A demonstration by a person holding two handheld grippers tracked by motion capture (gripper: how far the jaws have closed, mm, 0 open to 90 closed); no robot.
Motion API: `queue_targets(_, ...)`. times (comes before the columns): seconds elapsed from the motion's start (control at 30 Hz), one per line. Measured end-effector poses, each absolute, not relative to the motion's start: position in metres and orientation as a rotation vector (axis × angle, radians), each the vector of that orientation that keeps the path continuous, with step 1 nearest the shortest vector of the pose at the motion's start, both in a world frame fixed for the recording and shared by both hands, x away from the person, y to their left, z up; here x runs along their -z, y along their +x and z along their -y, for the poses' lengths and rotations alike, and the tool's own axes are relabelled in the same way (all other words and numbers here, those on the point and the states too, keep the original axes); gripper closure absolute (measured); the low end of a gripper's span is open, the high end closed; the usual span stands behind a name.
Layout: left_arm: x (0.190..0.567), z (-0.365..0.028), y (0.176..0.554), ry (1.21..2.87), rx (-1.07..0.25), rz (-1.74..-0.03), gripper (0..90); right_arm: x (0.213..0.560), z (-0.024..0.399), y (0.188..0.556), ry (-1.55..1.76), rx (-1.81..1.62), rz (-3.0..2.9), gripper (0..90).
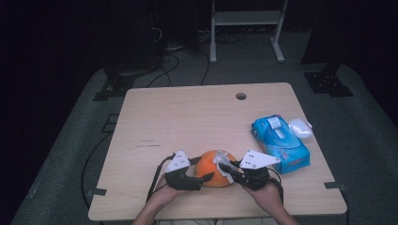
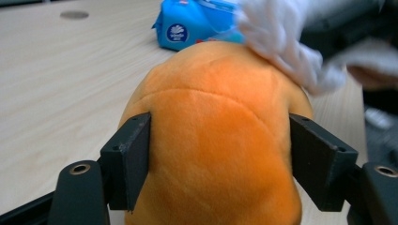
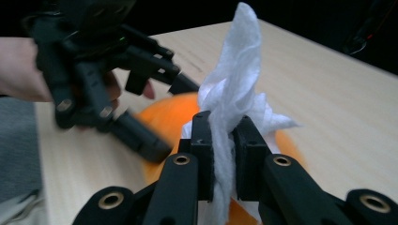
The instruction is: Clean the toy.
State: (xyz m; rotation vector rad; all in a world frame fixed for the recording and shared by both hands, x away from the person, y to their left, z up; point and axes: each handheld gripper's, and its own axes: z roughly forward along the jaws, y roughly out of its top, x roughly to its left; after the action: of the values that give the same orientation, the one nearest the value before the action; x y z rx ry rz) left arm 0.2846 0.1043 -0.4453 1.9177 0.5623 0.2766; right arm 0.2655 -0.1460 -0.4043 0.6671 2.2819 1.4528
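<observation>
Judging by its plush nap and the way its flanks bulge past the black jaws, the orange soft toy [image 2: 216,136] will handle as something light, squashy and forgiving: it will give under pressure rather than slip, and nothing about it looks breakable. The sensible place to take it is across its rounded body, where the left gripper [image 2: 220,159] already has it, one jaw pressed to each side, clamped on the fabric. The white tissue [image 3: 232,101] is the frailer piece (thin, crumpled paper that could tear if dragged hard), so it wants a pinch at a gathered bunch and light strokes. The right gripper [image 3: 220,154] has exactly that, its jaws closed tight on a twisted wad with a loose tail standing up above them.

The toy lies on the pale wooden bench [image 1: 187,112] near its front edge, between the two grippers, with the tissue resting on its upper right side. It is a smooth, dome-like orange shape with faint seams across the top; what it represents is hard to say from these angles, perhaps a fruit or a bun. Behind it to the right sit a blue tissue pack [image 1: 280,143] and a small white object [image 1: 301,128] just beside that.
</observation>
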Motion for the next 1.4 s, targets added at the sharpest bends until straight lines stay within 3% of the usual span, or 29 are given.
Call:
queue_targets(0.1, 0.445, -0.101, 0.283, 1.925, -0.294, -0.540, 26.5, 0.403, 0.155, 0.274, 0.699, -1.432, -2.249, 79.8)
queue_targets(0.23, 0.447, -0.105, 0.288, 1.880, -0.225, -0.612, 15.8, 0.414, 0.171, 0.281, 0.795, -1.413, -2.251, 79.8)
queue_targets(0.43, 0.445, -0.098, 0.282, 1.923, -0.307, -0.568, 23.2, 0.408, 0.152, 0.268, 0.698, -1.435, -2.281, 79.7)
queue_targets(0.57, 0.444, -0.098, 0.281, 1.924, -0.317, -0.544, 23.6, 0.402, 0.149, 0.269, 0.656, -1.409, -2.279, 79.8)
queue_targets(0.77, 0.448, -0.107, 0.292, 1.842, -0.167, -0.676, 9.6, 0.413, 0.165, 0.279, 0.742, -1.354, -2.285, 79.9)
queue_targets(0.83, 0.450, -0.106, 0.292, 1.839, -0.143, -0.678, 13.0, 0.411, 0.164, 0.277, 0.740, -1.348, -2.289, 79.9)
queue_targets(1.0, 0.444, -0.100, 0.285, 1.889, -0.226, -0.612, 23.3, 0.403, 0.150, 0.266, 0.673, -1.417, -2.285, 79.9)
queue_targets(1.17, 0.439, -0.086, 0.272, 1.964, -0.367, -0.485, 23.9, 0.397, 0.132, 0.256, 0.573, -1.431, -2.310, 79.9)
queue_targets(1.4, 0.440, -0.086, 0.271, 1.962, -0.374, -0.462, 24.4, 0.396, 0.155, 0.267, 0.673, -1.375, -2.256, 80.0)
